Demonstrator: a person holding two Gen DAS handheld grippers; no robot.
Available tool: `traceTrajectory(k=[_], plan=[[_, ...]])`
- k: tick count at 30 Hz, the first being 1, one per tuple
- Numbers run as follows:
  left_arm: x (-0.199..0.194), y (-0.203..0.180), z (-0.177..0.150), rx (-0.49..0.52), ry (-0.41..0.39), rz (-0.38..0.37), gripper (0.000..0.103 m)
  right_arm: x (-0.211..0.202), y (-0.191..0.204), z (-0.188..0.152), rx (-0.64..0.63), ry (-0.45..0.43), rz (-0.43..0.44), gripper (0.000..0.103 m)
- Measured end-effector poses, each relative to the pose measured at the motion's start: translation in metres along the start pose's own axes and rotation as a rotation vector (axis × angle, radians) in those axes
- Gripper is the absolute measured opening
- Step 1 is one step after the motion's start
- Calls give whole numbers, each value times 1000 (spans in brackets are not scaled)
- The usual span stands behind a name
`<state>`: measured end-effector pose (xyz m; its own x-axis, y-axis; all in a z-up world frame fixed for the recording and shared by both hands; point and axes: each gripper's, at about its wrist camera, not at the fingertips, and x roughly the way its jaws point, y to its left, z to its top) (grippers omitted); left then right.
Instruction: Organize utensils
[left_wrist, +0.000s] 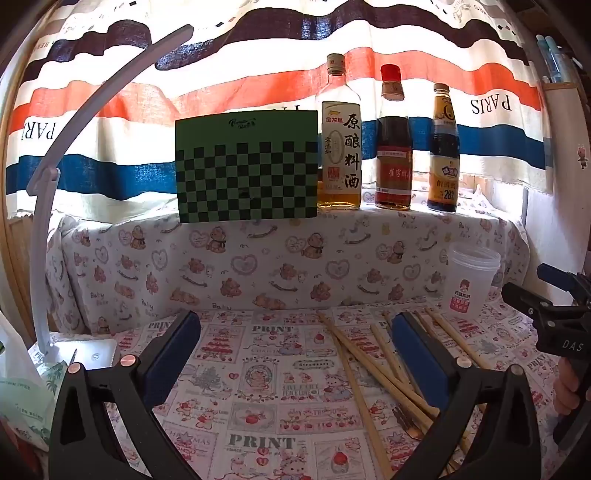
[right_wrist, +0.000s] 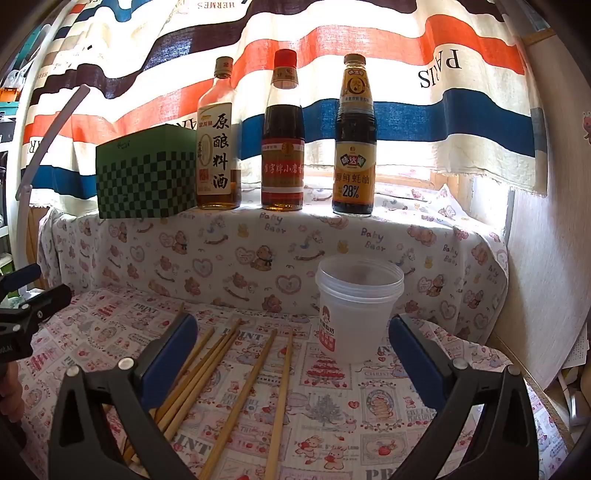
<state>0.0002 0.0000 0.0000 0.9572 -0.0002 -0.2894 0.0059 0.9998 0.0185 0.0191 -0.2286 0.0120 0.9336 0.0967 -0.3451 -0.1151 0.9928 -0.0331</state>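
In the left wrist view the left gripper (left_wrist: 295, 347) stands spread wide with nothing between its blue pads, hovering over the printed cloth on the desk (left_wrist: 258, 369). The wooden chopsticks (left_wrist: 354, 354) lie scattered on the cloth at the lower right of the frame, fanned out in loose diagonals; several pass behind the gripper's right-hand finger, and none sits in the gap between the two. The translucent plastic cup (left_wrist: 471, 280) stands upright at right of centre, just beyond the chopsticks' far tips. At the right edge the right gripper (left_wrist: 546, 306) shows from the side, with part of a hand (left_wrist: 570, 387) below it.

In the right wrist view the right gripper (right_wrist: 293, 345) is likewise spread wide and holds nothing. Here the chopsticks (right_wrist: 221, 362) lie at lower centre and lower left: two run up through the gap between the fingers, the others bunch beside and behind the left-hand finger. The cup (right_wrist: 356, 306) stands just above the gap, near the right-hand finger, touching neither. The left gripper (right_wrist: 33, 291) appears at the left edge.

On the ledge behind stand three sauce bottles (right_wrist: 282, 133) and a green checkered box (right_wrist: 146, 177).
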Motion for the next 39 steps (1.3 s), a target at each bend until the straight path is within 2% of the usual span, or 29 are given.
traceTrajectory(k=[7,21,27,31,39], plan=[[3,0,1,-26,11,-26,103,0,0,0,-2,-3,0,103],[-2,-3,1,-20,1,-24,103,1,1,-1,-4,9,14,103],[-4,-7,1,-7,-3,-67,103,3,2,0,-4,16,22,103],[-5,-6,1,-8,-6,-78,103,2,-1,-1,19,17,-38,103],[-6,-10,1,7,-3,-104,103,3,-2,0,25,24,-11,103]])
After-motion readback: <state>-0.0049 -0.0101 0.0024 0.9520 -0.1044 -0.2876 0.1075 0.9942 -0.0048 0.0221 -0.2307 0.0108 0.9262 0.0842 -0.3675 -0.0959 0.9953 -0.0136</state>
